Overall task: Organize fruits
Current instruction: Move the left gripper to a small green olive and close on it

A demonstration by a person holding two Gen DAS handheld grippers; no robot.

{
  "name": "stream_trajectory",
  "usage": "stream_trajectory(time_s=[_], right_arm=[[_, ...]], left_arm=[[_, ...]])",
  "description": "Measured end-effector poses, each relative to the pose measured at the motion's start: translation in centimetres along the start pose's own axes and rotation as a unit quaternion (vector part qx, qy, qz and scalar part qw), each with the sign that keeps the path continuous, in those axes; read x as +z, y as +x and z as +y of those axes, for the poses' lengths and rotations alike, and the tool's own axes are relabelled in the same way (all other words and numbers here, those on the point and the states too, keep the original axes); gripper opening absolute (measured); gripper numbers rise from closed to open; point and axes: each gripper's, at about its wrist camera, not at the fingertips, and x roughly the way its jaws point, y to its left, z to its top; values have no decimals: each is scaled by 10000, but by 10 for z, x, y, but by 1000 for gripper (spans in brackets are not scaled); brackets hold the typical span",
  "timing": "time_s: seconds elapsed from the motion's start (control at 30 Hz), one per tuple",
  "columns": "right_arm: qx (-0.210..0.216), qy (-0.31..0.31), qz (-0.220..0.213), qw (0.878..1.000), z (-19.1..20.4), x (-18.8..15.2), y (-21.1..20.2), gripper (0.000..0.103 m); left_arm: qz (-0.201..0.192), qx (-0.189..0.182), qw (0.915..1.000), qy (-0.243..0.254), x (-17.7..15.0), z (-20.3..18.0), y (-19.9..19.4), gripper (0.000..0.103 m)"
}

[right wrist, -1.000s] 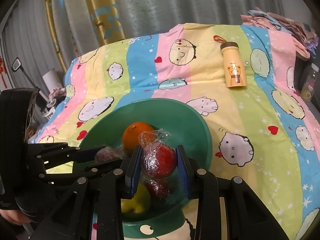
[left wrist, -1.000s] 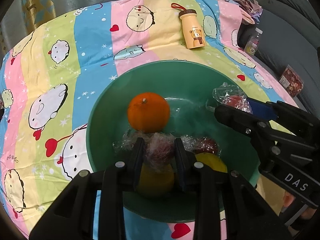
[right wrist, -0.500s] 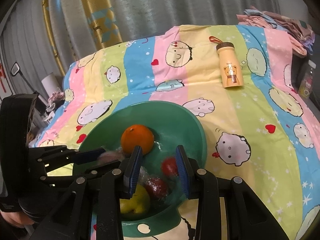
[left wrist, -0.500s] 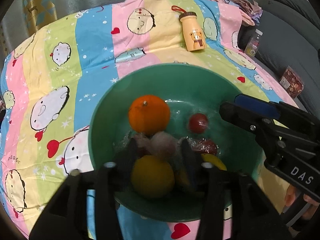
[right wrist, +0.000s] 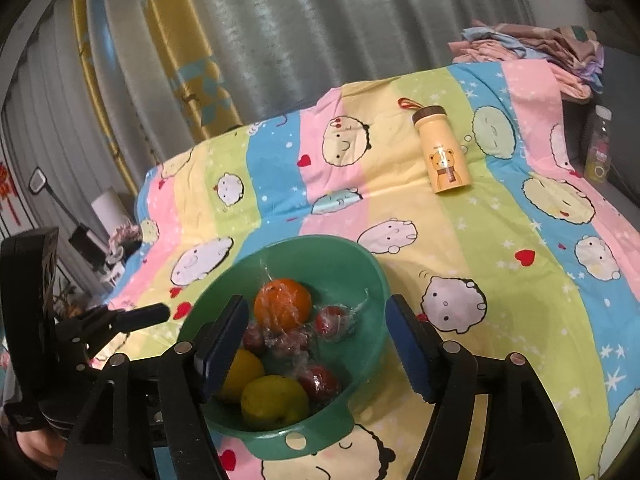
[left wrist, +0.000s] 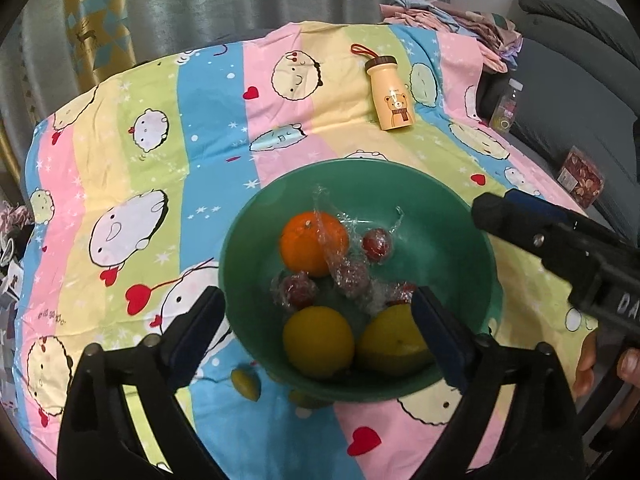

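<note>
A green bowl [left wrist: 440, 236] [right wrist: 332, 254] sits on the cartoon bedspread. It holds an orange [left wrist: 308, 244] [right wrist: 280, 302], two yellow fruits [left wrist: 318, 342] [right wrist: 276, 402] and several small red fruits in clear wrap [left wrist: 376, 244] [right wrist: 330, 320]. My left gripper [left wrist: 318, 320] hovers over the bowl's near edge. Its jaws are opening and grip nothing. My right gripper [right wrist: 316, 344] stands above the bowl from the other side, jaws opening too, with no fruit pressed between the pads. Each gripper shows in the other's view: right gripper [left wrist: 520, 216], left gripper [right wrist: 132, 316].
A small yellow-green fruit [left wrist: 246, 382] lies on the spread beside the bowl. A yellow bear-print bottle [left wrist: 390, 94] [right wrist: 442, 150] lies farther back. Folded clothes [left wrist: 452, 20], a plastic bottle [left wrist: 506, 106] and a grey sofa [left wrist: 580, 80] are at the right; curtains hang behind.
Both grippers were shut on wrapped red fruits over the bowl. They have let them drop in, opened wide and drawn back and upward.
</note>
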Motion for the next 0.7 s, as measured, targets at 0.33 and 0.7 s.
stream_trajectory(time_s=[0.33, 0.7], right_arm=[[505, 573, -37, 9971, -19, -15, -19, 72], [835, 845, 135, 9928, -19, -53, -53, 80]], left_arm=[[-21, 136, 9997, -206, -25, 12, -28, 102], [-77, 178, 9982, -566, -53, 24, -66, 102]])
